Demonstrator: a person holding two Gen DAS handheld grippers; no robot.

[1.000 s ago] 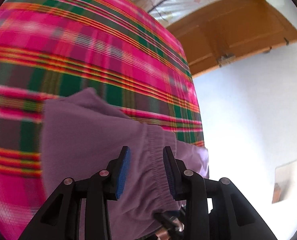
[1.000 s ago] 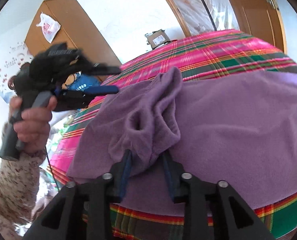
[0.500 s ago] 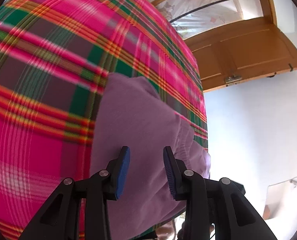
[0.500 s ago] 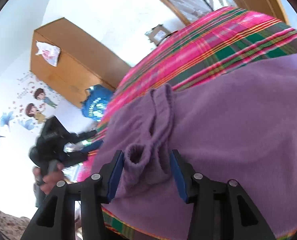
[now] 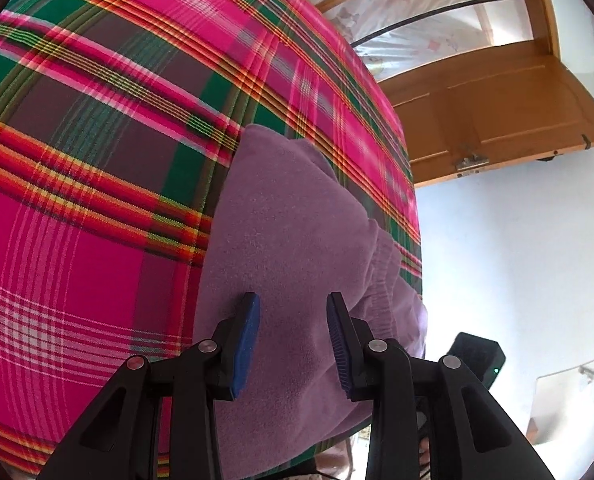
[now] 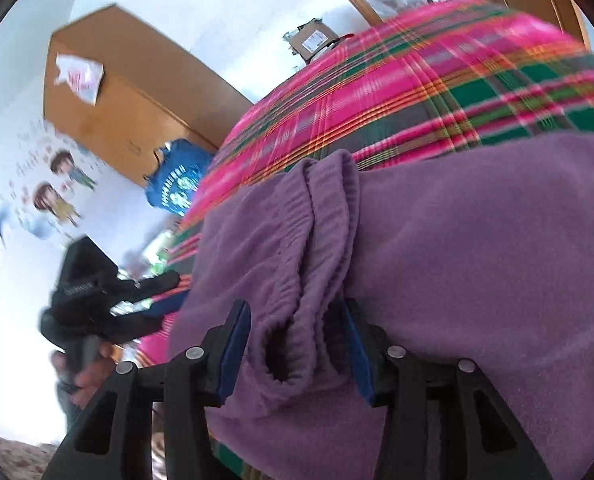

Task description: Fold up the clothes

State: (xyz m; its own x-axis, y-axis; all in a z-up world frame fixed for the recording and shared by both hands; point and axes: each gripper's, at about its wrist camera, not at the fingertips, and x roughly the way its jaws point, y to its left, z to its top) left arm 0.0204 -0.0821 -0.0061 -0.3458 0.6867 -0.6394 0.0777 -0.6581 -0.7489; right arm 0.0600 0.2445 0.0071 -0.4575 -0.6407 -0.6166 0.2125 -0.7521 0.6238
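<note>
Plaid bedcover (image 5: 97, 184) in pink, green and brown fills both views, with a wooden door (image 5: 509, 112) behind on my left camera and a wooden wardrobe (image 6: 137, 108) on my right; the purple fleece garment (image 5: 293, 240) lies flat on that cover near its edge; my left gripper (image 5: 293, 332) hangs over the cloth with its 2 pads apart and nothing pinched between them; my right gripper (image 6: 297, 344) has just been spreading its jaws, and the bunched elastic waistband (image 6: 317, 240) sits loosely between them, released rather than squeezed; I judge the fleece soft, light and floppy, likely to sag and cling to itself, not slippery; the gathered waistband edge is the thickest, surest place to take hold, with 1 gripper at each end.
</note>
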